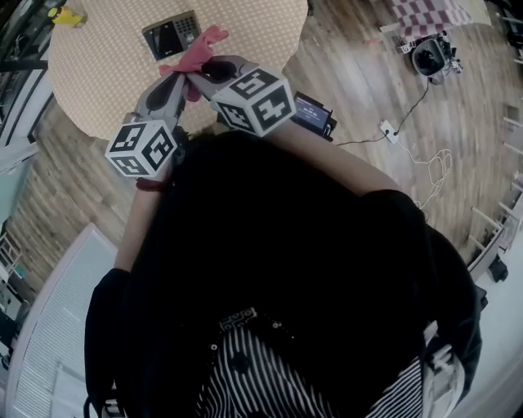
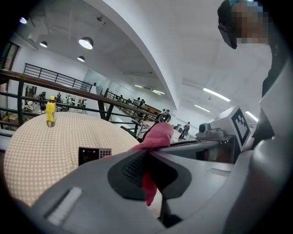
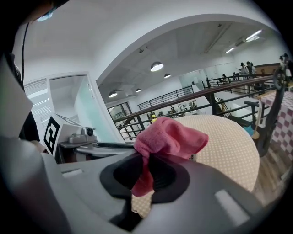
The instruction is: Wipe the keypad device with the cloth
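I hold two tongs, one pink cloth and face one keypad device. My left gripper and right gripper are both pinched tight on that cloth. The keypad lies on the round table, at eleven o'clock just beyond the tips. One yellow figure stands at ten o'clock.

Keypad device, lower edge hidden

Bright, even ceiling lamps overhead; both gripper views bend hard at dark fisheye edges, with the near jaws blurred.
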Tool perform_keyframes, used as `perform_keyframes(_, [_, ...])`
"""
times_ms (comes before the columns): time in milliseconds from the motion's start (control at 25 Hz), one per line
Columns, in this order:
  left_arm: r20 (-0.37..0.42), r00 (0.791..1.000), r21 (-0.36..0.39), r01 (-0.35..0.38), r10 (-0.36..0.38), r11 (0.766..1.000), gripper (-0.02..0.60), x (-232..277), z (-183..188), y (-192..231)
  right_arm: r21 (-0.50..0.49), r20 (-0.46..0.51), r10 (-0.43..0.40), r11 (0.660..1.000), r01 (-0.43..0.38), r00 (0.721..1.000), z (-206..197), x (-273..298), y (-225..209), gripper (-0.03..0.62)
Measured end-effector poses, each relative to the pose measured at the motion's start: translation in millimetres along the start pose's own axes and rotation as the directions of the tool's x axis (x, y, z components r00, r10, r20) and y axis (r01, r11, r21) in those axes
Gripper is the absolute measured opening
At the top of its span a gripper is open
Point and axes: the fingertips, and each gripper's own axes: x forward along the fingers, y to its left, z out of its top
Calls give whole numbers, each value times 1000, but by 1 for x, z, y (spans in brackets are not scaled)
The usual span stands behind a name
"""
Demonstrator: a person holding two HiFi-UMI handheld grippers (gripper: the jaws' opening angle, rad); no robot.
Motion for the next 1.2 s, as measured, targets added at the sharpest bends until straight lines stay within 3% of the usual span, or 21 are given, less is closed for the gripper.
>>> perform_keyframes(280, [-42,997,19,70,-69,997,2,-40,6,54,48,14,-57,997,56,998,8,53,42,46])
perform_keyframes(640, [-67,984,39,169,-166,985,2,-67,10,93,88,29,-142,986,139,989,13,91,71,46])
perform_keyframes(920, [-101,972,10,213,-211,977,2,-66,4,117,126,9,-183,975,181,983,9,114,71,46])
perform_keyframes(1200, [-148,965,-8,217,-215,976,2,-38,-6,129,156,-42,-177,971,181,983,2,128,43,46])
